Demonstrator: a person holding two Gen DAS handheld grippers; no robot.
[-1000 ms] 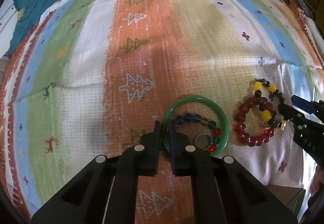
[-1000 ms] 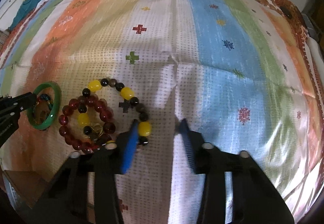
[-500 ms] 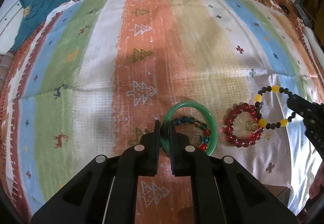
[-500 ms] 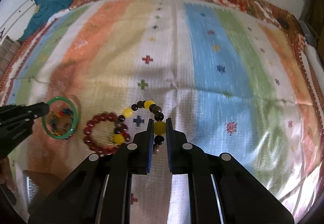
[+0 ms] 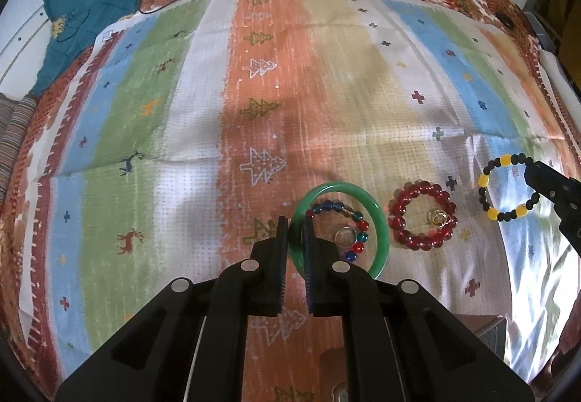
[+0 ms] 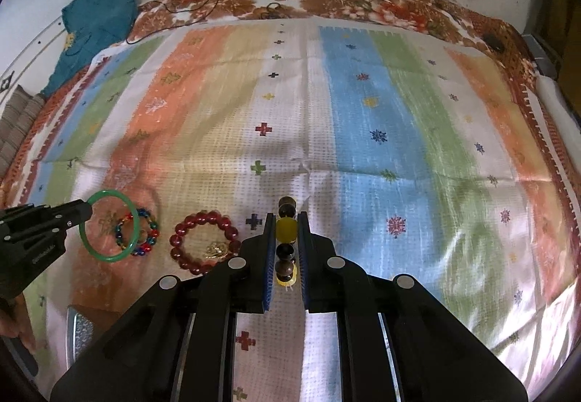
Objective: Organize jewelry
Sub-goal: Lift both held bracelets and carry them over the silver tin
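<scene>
My left gripper (image 5: 295, 231) is shut on the rim of a green bangle (image 5: 377, 220), held raised above the striped cloth (image 5: 181, 133); it also shows in the right wrist view (image 6: 109, 256). A small multicoloured bead bracelet (image 5: 357, 220) and a clear ring (image 5: 345, 235) lie seen through the bangle. A red bead bracelet (image 5: 421, 216) with a gold charm (image 5: 438, 216) lies on the cloth to its right. My right gripper (image 6: 286, 231) is shut on a yellow-and-black bead bracelet (image 6: 286, 229), lifted off the cloth; that bracelet shows in the left wrist view (image 5: 504, 187).
A teal garment (image 5: 90, 9) lies at the far left corner. A black cable (image 6: 203, 6) runs over the floral cover at the back. A brown box (image 6: 90, 315) sits under my left gripper at the near edge.
My right gripper closed on the yellow-and-black bracelet and lifted it up and right, away from the red bracelet. My left gripper rose with the green bangle.
</scene>
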